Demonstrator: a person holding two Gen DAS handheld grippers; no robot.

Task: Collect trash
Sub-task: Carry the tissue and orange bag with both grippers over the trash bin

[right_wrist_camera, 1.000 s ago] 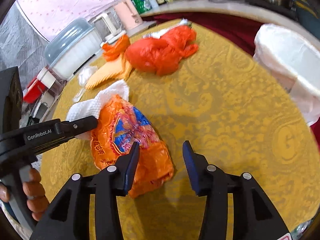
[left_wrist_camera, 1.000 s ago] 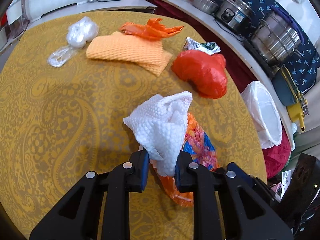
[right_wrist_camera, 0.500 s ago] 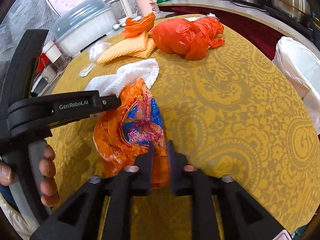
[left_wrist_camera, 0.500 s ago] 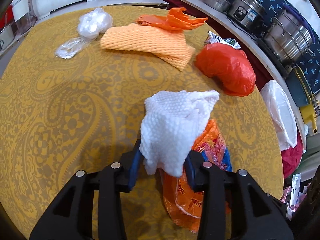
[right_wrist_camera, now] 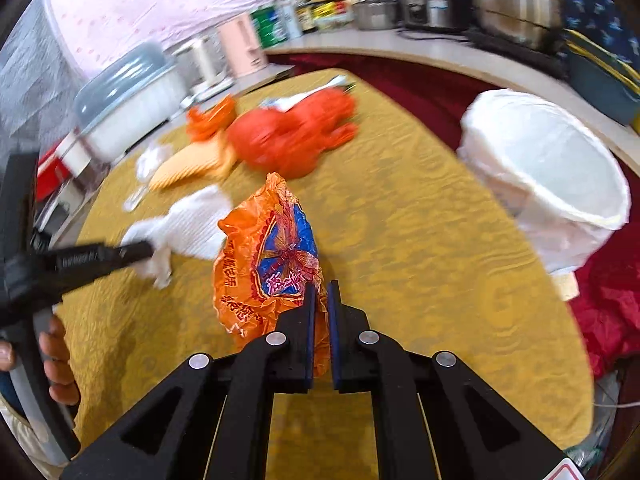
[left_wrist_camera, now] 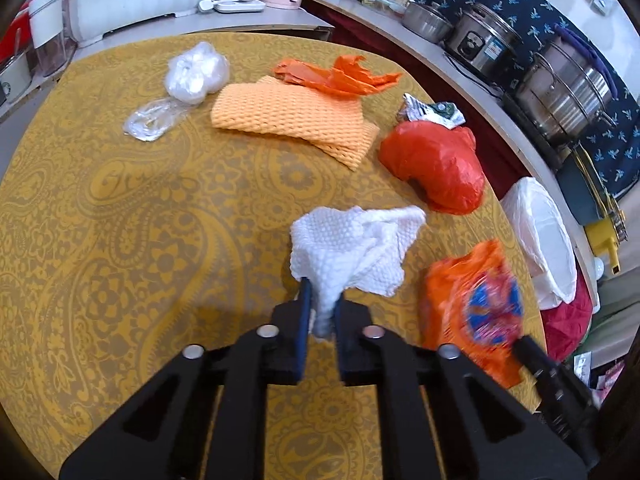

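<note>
While both grippers are clamped on trash, the rest of the litter lies spread over the yellow patterned tablecloth point(left_wrist_camera: 120, 208). The left gripper point(left_wrist_camera: 320, 304) has just closed its jaws on the lower corner of a white paper towel point(left_wrist_camera: 352, 252), and the bunched sheet fans out above the fingertips, clear of the cloth. Just to its right, the right gripper point(right_wrist_camera: 320, 292) pinches an orange snack wrapper point(right_wrist_camera: 268, 256) by its edge; the jaws are nearly together with the thin foil between them, and the wrapper stands up crumpled, its blue and red print facing the camera. In the left wrist view this wrapper is blurred.

Farther across the table sits a crumpled red plastic bag point(left_wrist_camera: 436, 168), with a small silver and green foil packet point(left_wrist_camera: 432, 108) touching its far side. Left of the bag lies an orange foam net sleeve point(left_wrist_camera: 288, 120), flat, with torn orange plastic point(left_wrist_camera: 340, 76) at its far edge. Beyond that, near the table's far left, rest a wad of clear plastic point(left_wrist_camera: 196, 72) and a flattened clear wrapper point(left_wrist_camera: 152, 120).

Beside the table's right edge stands a bin lined with a white bag point(right_wrist_camera: 548, 176), its mouth open. A person's hand point(right_wrist_camera: 56, 360) grips the left tool's handle at the left edge of the right wrist view. Steel pots point(left_wrist_camera: 560, 92) line the counter behind.
</note>
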